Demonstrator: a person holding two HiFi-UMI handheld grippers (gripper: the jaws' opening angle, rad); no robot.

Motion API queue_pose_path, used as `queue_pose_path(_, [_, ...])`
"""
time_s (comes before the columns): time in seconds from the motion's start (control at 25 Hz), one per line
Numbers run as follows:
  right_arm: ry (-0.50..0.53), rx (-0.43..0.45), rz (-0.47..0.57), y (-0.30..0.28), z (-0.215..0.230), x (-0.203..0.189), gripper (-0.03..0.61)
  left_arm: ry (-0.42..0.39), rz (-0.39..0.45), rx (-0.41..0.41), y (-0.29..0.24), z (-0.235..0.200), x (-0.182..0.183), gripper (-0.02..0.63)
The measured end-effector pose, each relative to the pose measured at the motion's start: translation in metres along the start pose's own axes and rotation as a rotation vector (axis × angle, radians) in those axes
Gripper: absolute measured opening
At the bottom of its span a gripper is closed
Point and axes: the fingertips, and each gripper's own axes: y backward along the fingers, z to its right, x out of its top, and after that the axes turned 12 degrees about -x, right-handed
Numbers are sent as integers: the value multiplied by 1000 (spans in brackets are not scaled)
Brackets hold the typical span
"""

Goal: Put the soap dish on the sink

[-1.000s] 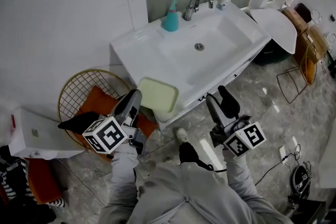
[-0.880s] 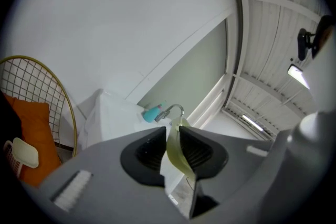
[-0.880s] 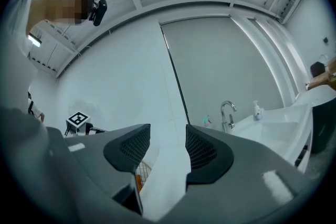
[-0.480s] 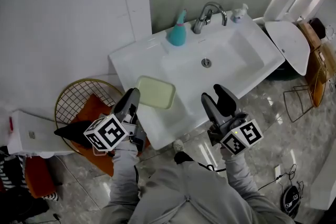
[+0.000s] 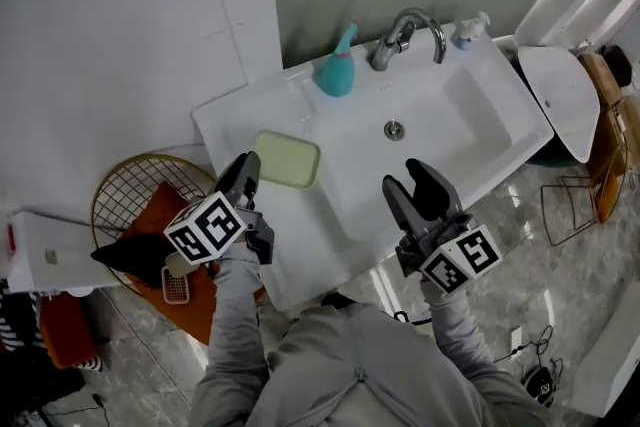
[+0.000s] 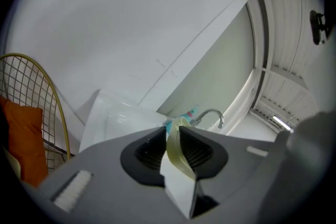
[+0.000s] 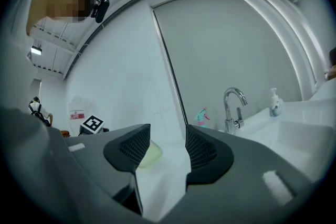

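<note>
The soap dish (image 5: pixel 287 160) is a pale green rounded rectangle. My left gripper (image 5: pixel 250 172) is shut on its near edge and holds it over the left ledge of the white sink (image 5: pixel 452 147); whether it touches the ledge I cannot tell. In the left gripper view the dish's rim (image 6: pixel 179 150) is pinched between the dark pads of the left gripper (image 6: pixel 172 145). My right gripper (image 5: pixel 419 185) hovers over the sink's front edge, open, with nothing between its jaws. In the right gripper view the right gripper (image 7: pixel 167 152) shows a wide gap, and the dish (image 7: pixel 147 154) lies behind its left jaw.
A chrome faucet (image 5: pixel 404 36) stands at the back of the basin, a teal bottle (image 5: pixel 336 70) to its left and a small pump dispenser (image 5: pixel 467 30) to its right. A gold wire basket (image 5: pixel 128 191) with an orange cushion stands on the floor at the left. A white toilet lid (image 5: pixel 568 101) is at the right.
Both grippers have moved forward toward the sink. The left one has carried the soap dish from in front of the sink's front edge to over its left ledge.
</note>
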Motion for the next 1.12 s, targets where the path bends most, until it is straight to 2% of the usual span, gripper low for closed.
queue_pose_path(0.44, [9, 17, -26, -48, 24, -2, 207, 64, -5, 121, -49, -68, -8, 137])
queue_pose_path(0.96, [13, -12, -42, -74, 50, -1, 207, 61, -41, 264, -86, -125, -7, 137])
queue_pose_path(1.12, [11, -22, -48, -77, 56, -1, 209, 35, -41, 299, -90, -133, -5, 137])
